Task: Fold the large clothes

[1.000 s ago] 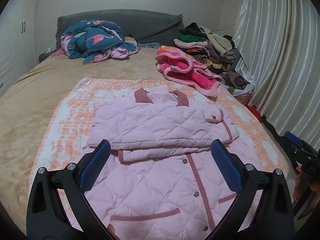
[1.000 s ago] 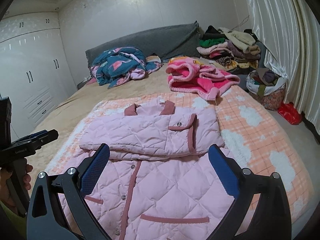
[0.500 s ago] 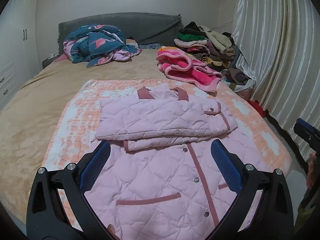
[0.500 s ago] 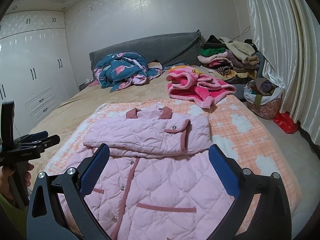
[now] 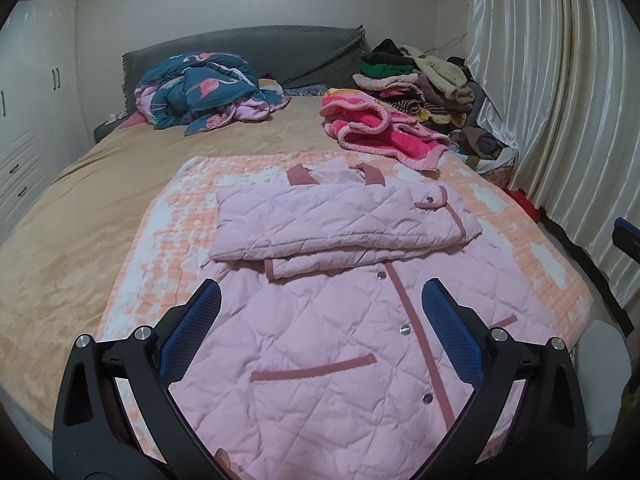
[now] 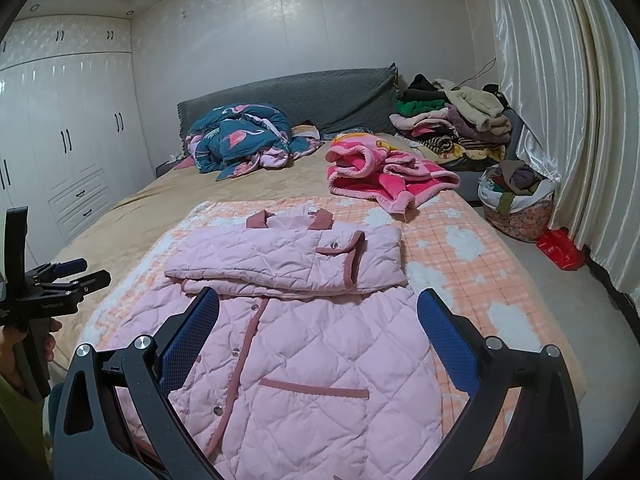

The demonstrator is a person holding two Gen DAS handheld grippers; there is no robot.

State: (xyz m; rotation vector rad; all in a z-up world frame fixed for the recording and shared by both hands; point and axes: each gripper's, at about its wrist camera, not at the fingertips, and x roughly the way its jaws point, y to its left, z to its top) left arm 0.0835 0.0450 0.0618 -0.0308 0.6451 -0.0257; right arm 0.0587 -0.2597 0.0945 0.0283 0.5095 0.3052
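A pink quilted coat with darker pink trim lies face up on an orange checked blanket on the bed. Both sleeves are folded across its chest. My left gripper is open and empty, held above the coat's lower half. My right gripper is open and empty above the same part of the coat. The left gripper also shows at the left edge of the right wrist view, and the right one at the right edge of the left wrist view.
A blue flamingo quilt lies near the grey headboard. A pink fleece garment and a stack of clothes sit at the far right. A filled laundry basket, a red bag, curtains and white wardrobes.
Both grippers have pulled back and up from the coat, so more of the bed and room shows. Both stay open. The coat has not moved.
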